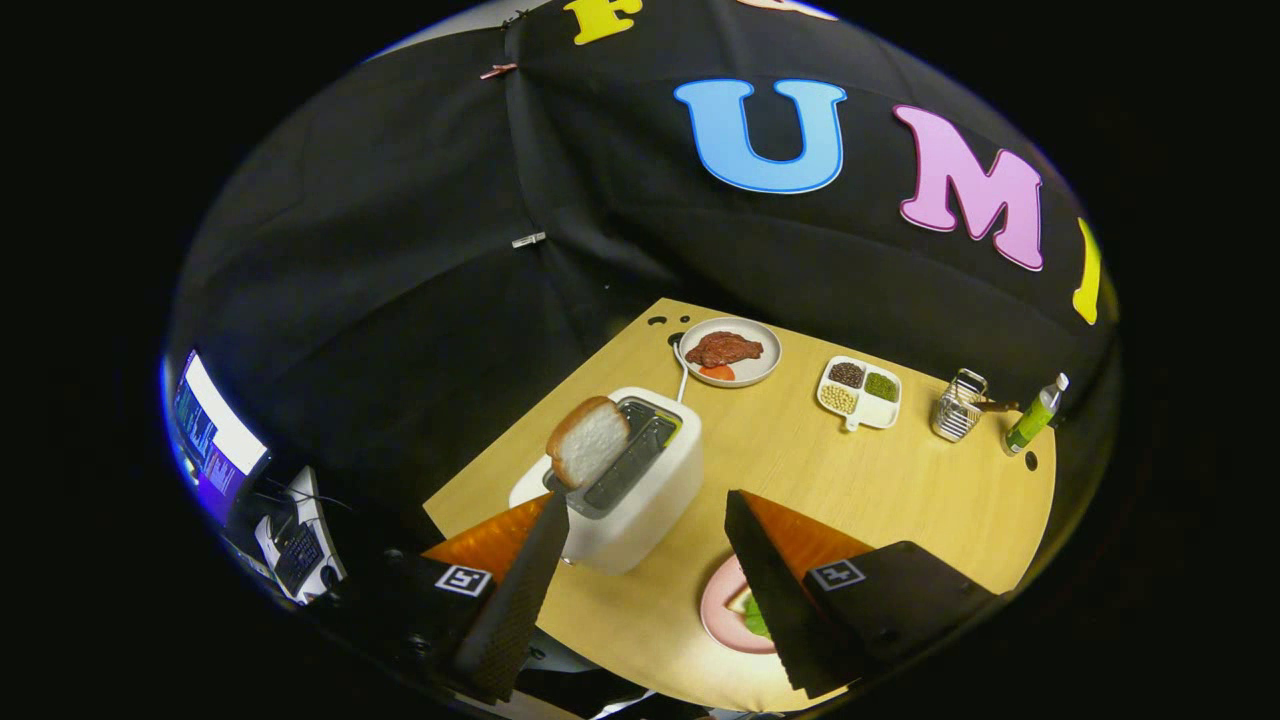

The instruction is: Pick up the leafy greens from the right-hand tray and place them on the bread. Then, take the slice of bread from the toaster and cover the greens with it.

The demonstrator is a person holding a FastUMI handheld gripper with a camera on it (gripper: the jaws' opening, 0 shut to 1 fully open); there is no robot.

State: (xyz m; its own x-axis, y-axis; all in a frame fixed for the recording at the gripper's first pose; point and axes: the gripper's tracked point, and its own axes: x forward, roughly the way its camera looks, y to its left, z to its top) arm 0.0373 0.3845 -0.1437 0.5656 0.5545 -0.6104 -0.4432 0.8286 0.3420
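- The step in hand looks to be fetching the tan-crusted white bread slice (588, 441) from the white box-shaped toaster (640, 490); it leans out of the slot.
- The gripper (646, 498) is spread wide, gripping nothing — best centre both fingers across the slice's flat faces before closing.
- It hangs high, tilted, above the pale wooden table (900, 480); the pink round plate (722, 612) with leafy greens (755, 618) sits beneath the right finger.

Toaster (630, 490) left of pink plate (722, 610)
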